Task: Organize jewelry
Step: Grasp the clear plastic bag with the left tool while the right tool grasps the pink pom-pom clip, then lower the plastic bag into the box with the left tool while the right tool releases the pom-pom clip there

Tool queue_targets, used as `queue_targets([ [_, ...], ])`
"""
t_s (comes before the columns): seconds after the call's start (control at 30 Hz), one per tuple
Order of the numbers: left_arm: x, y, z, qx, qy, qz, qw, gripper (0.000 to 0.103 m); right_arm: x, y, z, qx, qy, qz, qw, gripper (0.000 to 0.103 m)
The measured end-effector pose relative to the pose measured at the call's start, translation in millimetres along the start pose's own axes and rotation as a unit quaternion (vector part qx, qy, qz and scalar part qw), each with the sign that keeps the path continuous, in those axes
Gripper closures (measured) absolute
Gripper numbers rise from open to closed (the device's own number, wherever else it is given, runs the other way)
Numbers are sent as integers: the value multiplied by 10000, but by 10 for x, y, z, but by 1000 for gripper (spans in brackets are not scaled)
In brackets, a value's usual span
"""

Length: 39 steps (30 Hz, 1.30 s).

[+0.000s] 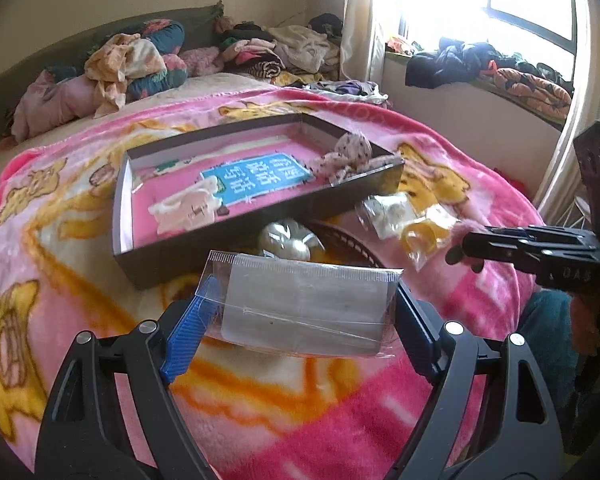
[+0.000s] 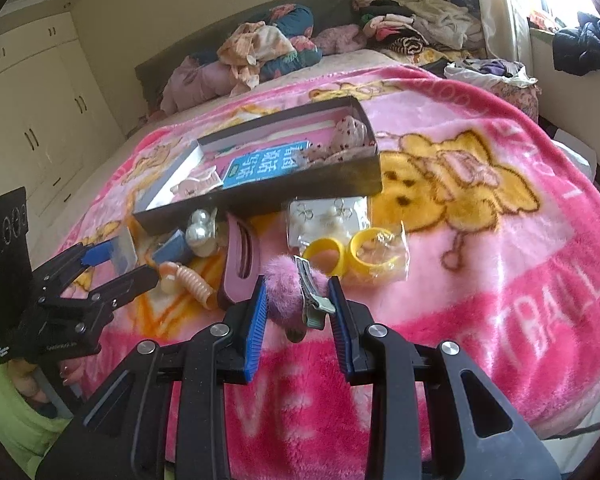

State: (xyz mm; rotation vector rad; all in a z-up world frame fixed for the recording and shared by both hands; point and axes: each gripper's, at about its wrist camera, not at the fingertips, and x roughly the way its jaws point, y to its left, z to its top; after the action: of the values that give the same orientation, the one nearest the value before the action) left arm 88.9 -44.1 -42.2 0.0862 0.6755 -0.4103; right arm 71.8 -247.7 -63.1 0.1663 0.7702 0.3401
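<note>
My left hand-held gripper clamps a clear plastic packet by its short ends; my right hand-held gripper pinches a pink fluffy hair clip. Both hang above the bed, the dark tray straight ahead, the left nearer its wall.

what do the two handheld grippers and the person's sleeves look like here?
Both the left gripper and the right gripper are black, angular linkages with silver pivot bolts and ribbed blue finger pads. A boxy black housing with faint white print tops each. A lime-green sleeve shows below the left one.
</note>
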Motion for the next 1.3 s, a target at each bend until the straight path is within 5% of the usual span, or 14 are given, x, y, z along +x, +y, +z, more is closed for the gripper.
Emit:
queue_targets([
  [0.63, 190, 147, 498, -313, -415, 42, 9986, 28, 55, 98, 336, -300, -229, -30, 9993, 75],
  [1.3, 578, 172, 873, -237, -382, -1, 9990, 28, 233, -47, 819, -311, -429, -230, 9983, 74],
])
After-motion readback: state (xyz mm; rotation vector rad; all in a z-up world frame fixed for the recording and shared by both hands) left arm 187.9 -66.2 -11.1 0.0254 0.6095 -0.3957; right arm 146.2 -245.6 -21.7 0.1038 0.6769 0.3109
